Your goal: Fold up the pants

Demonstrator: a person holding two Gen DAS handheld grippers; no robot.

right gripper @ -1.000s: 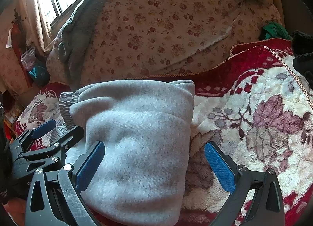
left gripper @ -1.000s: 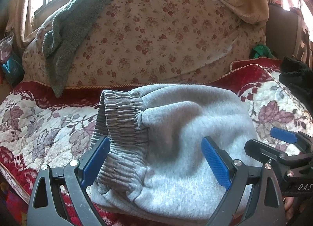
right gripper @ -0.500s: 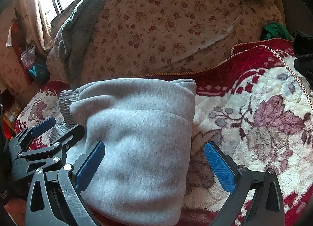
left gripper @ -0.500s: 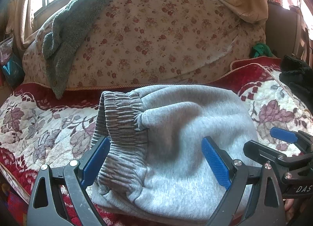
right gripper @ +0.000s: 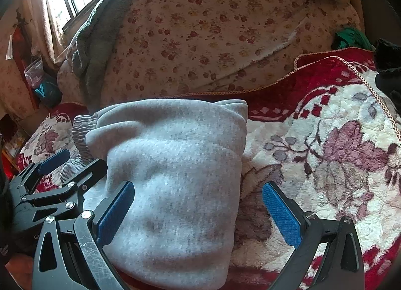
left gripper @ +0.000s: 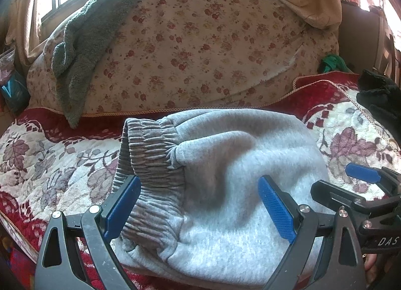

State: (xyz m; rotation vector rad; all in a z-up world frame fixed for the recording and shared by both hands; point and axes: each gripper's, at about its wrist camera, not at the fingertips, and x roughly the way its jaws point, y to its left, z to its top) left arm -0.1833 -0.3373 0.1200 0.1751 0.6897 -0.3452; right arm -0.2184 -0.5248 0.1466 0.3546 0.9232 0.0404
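Grey sweatpants lie folded into a compact bundle on the red and white floral blanket, with the ribbed elastic waistband on the left side. They also show in the right wrist view. My left gripper is open and empty, hovering just above the bundle's near part. My right gripper is open and empty over the bundle's right edge. Each gripper is visible in the other's view, the right one at the right and the left one at the left.
A large floral-covered pile of bedding rises behind the pants, with a grey-green towel draped over its left side. A black garment and a green cloth lie at the far right. The blanket's front edge is close below the grippers.
Both grippers have drifted back and up very slightly, so the pants sit a little lower in view. The jaws stay open and the pants have not moved.
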